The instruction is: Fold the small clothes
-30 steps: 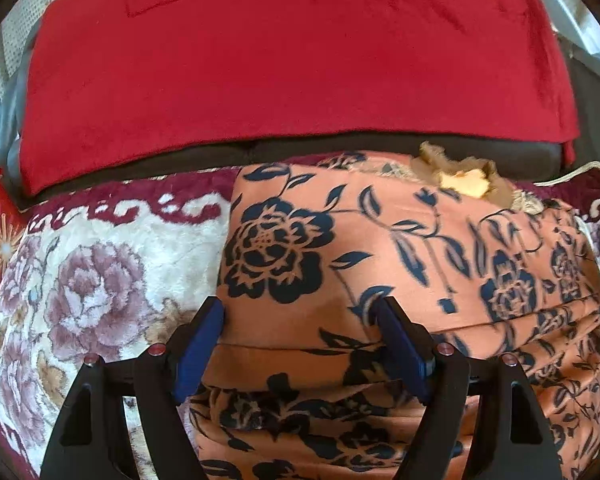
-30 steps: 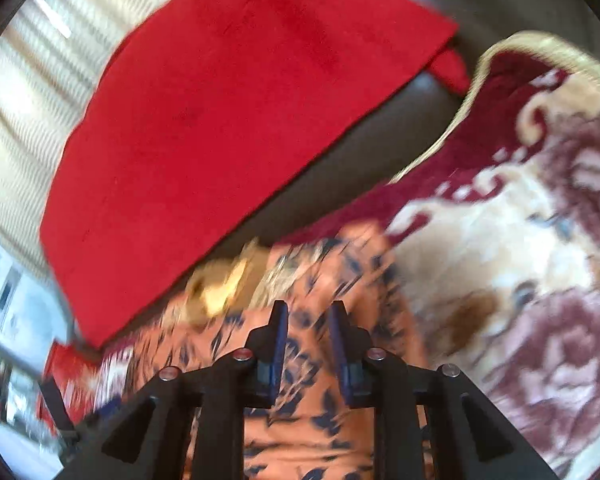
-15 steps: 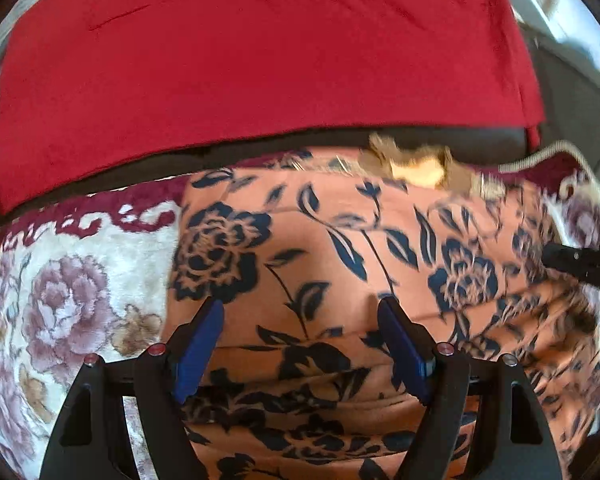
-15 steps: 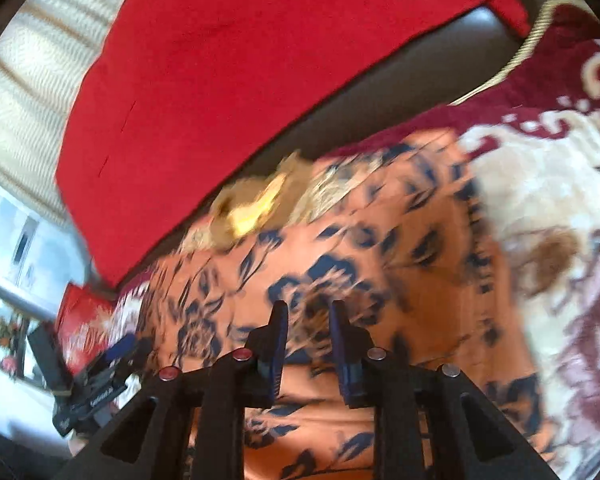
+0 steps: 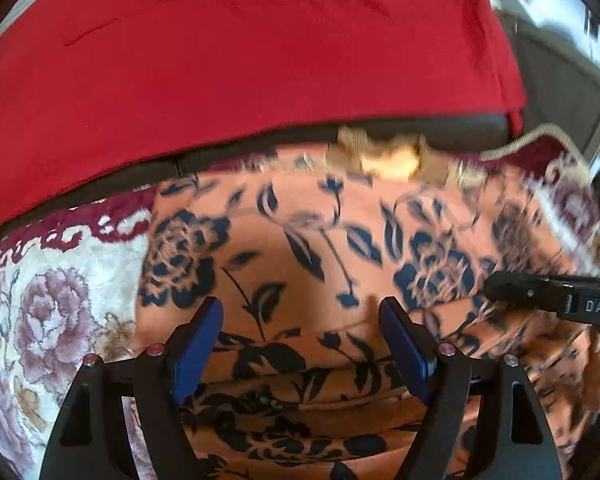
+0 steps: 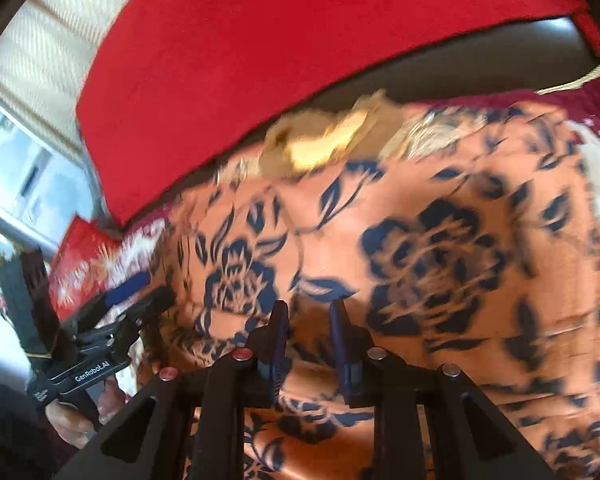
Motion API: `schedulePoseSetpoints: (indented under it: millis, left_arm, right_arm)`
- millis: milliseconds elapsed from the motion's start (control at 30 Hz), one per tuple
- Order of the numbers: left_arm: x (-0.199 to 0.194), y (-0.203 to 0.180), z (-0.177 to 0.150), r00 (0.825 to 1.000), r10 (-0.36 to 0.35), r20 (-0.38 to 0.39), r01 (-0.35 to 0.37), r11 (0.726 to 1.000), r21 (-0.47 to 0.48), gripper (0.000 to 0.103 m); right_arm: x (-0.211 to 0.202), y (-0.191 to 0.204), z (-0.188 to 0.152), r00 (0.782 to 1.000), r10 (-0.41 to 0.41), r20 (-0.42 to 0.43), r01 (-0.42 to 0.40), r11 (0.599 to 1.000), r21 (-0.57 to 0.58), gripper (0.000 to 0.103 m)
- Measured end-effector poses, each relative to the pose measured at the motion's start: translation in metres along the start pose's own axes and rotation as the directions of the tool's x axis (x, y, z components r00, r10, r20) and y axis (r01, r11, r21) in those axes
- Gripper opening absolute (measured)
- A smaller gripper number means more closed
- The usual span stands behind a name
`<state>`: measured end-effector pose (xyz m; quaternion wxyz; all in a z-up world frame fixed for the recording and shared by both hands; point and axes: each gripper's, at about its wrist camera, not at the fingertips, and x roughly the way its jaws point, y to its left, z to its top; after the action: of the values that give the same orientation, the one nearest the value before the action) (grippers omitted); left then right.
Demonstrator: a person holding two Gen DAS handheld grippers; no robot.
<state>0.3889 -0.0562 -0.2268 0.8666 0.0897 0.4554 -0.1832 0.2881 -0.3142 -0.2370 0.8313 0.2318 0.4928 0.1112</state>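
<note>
We have the orange floral garment [image 5: 340,248] lying on the flowered blanket [image 5: 60,312], just in front of the red cloth [image 5: 240,52] draped over the dark seat back. Its gold trim [image 5: 384,156] sits at the edge nearest that red cloth.

Our left hand-held gripper [image 5: 300,332] hangs over the garment's near folds with its blue pads spread wide and nothing between them. Our right hand-held gripper [image 6: 308,320] has its pads drawn close with a narrow gap between them; whether cloth is pinched there we cannot tell, as that view is blurred.

We judge the step in hand to be taking hold of the near hem to fold it toward the trim. To do it well, we should lower both grippers onto one layer only, pinch at matching spots along the hem, then lift and carry evenly so the slippery fabric does not bunch or skew.
</note>
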Motion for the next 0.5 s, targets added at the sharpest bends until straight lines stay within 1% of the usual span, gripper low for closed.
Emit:
schedulePoseSetpoints:
  millis: [33,67,133,167,200,233,300,367,400,433,467,500]
  left_arm:
    - [0.008,-0.002,-0.001,1.0,0.014,-0.026,-0.014,1.0,0.008,0.081]
    - [0.008,0.0,-0.003,1.0,0.013,-0.024,-0.013,1.0,0.002,0.081]
    - [0.003,0.0,-0.001,1.0,0.008,-0.013,-0.008,1.0,-0.009,0.081]
    - [-0.002,0.002,0.0,1.0,0.016,0.008,-0.016,1.0,-0.01,0.081]
    - [-0.007,0.003,0.002,0.998,0.044,0.039,-0.044,0.999,-0.011,0.081]
    - [-0.01,0.006,0.003,0.996,0.068,0.056,-0.068,0.998,-0.015,0.081]
    - [-0.014,0.014,0.005,0.991,0.108,0.074,-0.106,0.994,-0.037,0.081]
    - [-0.01,0.025,0.006,0.985,0.162,0.065,-0.157,0.985,-0.074,0.081]
    - [-0.007,0.03,0.005,0.978,0.201,0.055,-0.196,0.977,-0.085,0.081]
    - [-0.001,0.033,0.005,0.972,0.233,0.036,-0.229,0.969,-0.09,0.081]
    - [0.007,0.036,0.004,0.966,0.257,0.007,-0.255,0.963,-0.091,0.081]
    - [0.016,0.036,0.003,0.965,0.261,-0.023,-0.262,0.961,-0.093,0.083]
  right_arm:
    - [0.006,0.004,-0.001,1.0,-0.028,-0.008,0.028,0.999,-0.016,0.024]
    - [0.007,0.008,-0.002,0.999,-0.043,0.0,0.043,0.999,-0.031,0.024]
    - [0.005,0.01,0.001,0.999,-0.038,0.005,0.038,0.999,-0.027,0.024]
    - [0.003,0.007,0.004,0.999,-0.025,0.02,0.025,1.0,-0.011,0.024]
    - [-0.004,0.002,0.006,0.999,-0.021,0.044,0.021,1.0,0.007,0.024]
    - [-0.011,-0.004,0.009,0.996,-0.037,0.078,0.035,0.999,0.029,0.024]
    - [-0.024,-0.019,0.014,0.987,-0.085,0.136,0.074,0.994,0.081,0.024]
    - [-0.034,-0.034,0.02,0.974,-0.135,0.181,0.114,0.986,0.122,0.024]
    - [-0.036,-0.039,0.023,0.964,-0.178,0.197,0.153,0.979,0.131,0.024]
    - [-0.037,-0.046,0.027,0.948,-0.236,0.213,0.21,0.968,0.137,0.024]
    - [-0.035,-0.05,0.029,0.938,-0.272,0.214,0.246,0.959,0.141,0.024]
    - [-0.029,-0.057,0.031,0.939,-0.283,0.195,0.257,0.955,0.151,0.024]
